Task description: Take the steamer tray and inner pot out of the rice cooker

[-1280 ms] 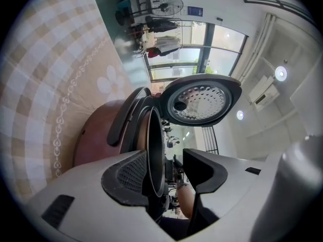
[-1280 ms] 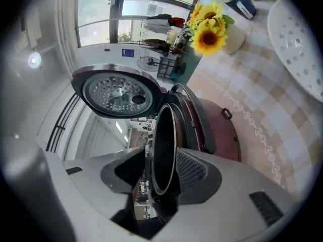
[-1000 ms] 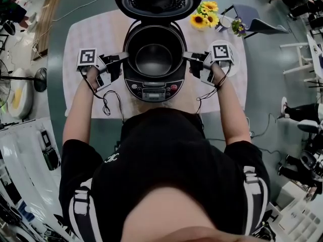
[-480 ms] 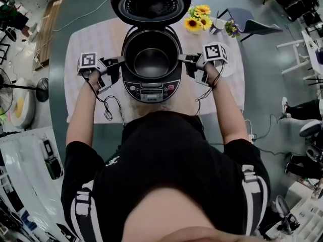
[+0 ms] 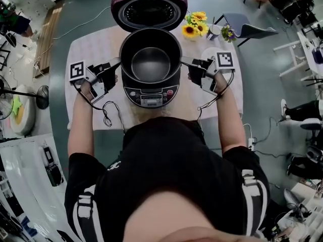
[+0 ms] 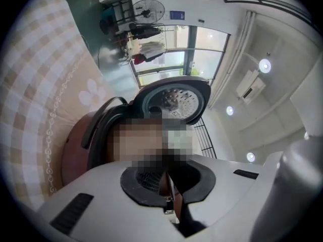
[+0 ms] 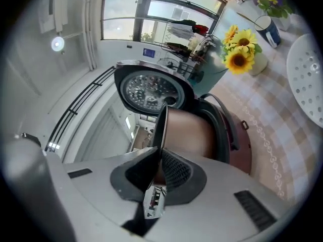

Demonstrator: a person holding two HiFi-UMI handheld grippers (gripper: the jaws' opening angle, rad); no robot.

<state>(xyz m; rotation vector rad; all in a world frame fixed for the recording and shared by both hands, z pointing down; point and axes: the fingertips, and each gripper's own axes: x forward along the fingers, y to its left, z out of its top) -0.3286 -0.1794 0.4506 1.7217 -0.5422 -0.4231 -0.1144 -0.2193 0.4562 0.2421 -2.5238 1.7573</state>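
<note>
The dark inner pot (image 5: pixel 150 59) (image 7: pixel 187 133) hangs raised above the open rice cooker (image 5: pixel 151 92) (image 6: pixel 75 155), its bottom still within the cooker's mouth. My left gripper (image 5: pixel 117 63) (image 6: pixel 169 185) is shut on the pot's left rim. On the opposite rim, my right gripper (image 5: pixel 185 61) (image 7: pixel 156 171) is shut too. Both point level, toward the pot. The white perforated steamer tray (image 7: pixel 308 84) (image 5: pixel 207 52) lies on the table right of the cooker, partly hidden by my right gripper in the head view.
The cooker's lid (image 5: pixel 149 9) (image 7: pixel 149 92) stands open behind the pot. A vase of sunflowers (image 5: pixel 194 26) and a cup (image 5: pixel 214 32) sit at the table's back right. The checked tablecloth (image 5: pixel 96 44) covers the table; cables trail from both grippers.
Both grippers have risen together, lifting the inner pot from deep inside the cooker to above its rim. The left jaws closed onto the rim early in that span.
</note>
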